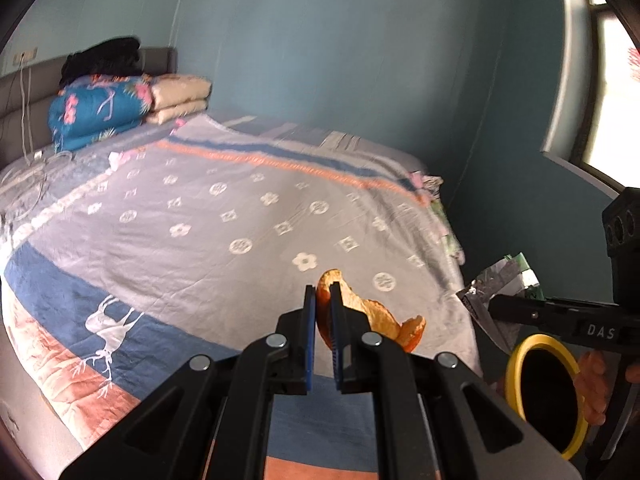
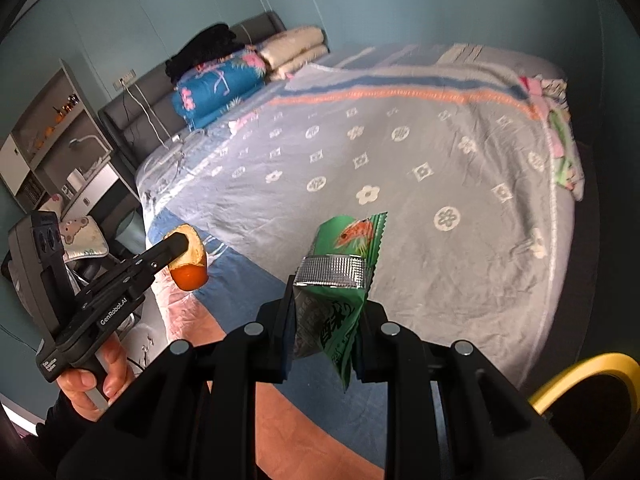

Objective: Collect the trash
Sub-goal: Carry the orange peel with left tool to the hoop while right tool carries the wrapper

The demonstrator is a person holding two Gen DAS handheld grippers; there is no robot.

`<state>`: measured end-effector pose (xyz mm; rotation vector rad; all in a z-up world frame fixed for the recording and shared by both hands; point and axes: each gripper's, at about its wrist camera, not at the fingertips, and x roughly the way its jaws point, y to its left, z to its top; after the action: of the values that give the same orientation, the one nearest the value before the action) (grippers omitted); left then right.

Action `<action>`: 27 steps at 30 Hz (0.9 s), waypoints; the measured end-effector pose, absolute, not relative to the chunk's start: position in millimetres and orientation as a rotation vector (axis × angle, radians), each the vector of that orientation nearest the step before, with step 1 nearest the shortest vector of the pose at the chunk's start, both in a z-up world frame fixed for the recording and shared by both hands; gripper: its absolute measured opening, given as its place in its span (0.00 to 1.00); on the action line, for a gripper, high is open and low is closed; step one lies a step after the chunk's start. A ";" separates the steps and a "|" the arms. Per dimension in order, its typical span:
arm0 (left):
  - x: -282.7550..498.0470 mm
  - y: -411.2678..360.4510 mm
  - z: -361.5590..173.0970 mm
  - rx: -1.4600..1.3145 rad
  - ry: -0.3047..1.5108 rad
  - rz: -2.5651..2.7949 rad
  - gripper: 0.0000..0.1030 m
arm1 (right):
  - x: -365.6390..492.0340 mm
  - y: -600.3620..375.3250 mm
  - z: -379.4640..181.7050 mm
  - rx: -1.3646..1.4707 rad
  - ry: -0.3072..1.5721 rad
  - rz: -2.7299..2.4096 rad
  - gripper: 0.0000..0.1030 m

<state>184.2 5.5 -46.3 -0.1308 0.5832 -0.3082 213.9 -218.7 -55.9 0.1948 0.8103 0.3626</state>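
My left gripper (image 1: 323,300) is shut on an orange peel (image 1: 378,316) and holds it above the foot of the bed; the same gripper (image 2: 182,242) and its peel (image 2: 190,268) show in the right wrist view. My right gripper (image 2: 326,304) is shut on a green snack wrapper (image 2: 344,264) with a silver inside. In the left wrist view the right gripper (image 1: 494,304) holds the wrapper (image 1: 500,284) just above a bin with a yellow rim (image 1: 516,364). The bin's rim (image 2: 580,372) sits at the lower right of the right wrist view.
A bed with a grey patterned blanket (image 1: 240,216) fills both views. Folded quilts and black clothes (image 1: 116,96) are stacked by the headboard. A white cable (image 2: 156,128) lies near the pillows. A shelf unit and desk (image 2: 56,140) stand to the left; a window (image 1: 608,112) is to the right.
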 end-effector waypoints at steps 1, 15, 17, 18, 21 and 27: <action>179.8 1.8 -42.0 -0.129 0.574 -0.316 0.06 | 205.5 -222.8 -51.9 0.195 0.794 0.359 0.21; 97.5 -66.4 13.6 -0.033 0.423 -0.443 0.06 | 118.7 -307.7 -11.1 0.265 0.620 0.253 0.21; 90.2 -73.9 17.6 -0.021 0.410 -0.459 0.06 | 106.8 -321.1 -6.5 0.273 0.598 0.235 0.21; 84.2 -79.7 20.3 -0.013 0.397 -0.468 0.06 | 103.3 -324.9 -5.0 0.277 0.591 0.231 0.21; 70.9 -93.4 25.5 0.013 0.368 -0.498 0.06 | 90.2 -340.7 0.7 0.290 0.564 0.208 0.22; 53.4 -119.6 31.7 0.055 0.336 -0.548 0.06 | 66.1 -364.6 8.6 0.306 0.534 0.160 0.22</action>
<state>53.4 -119.6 31.7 0.0551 0.3356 -0.5476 66.1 -364.6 8.6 0.3062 0.5338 0.1604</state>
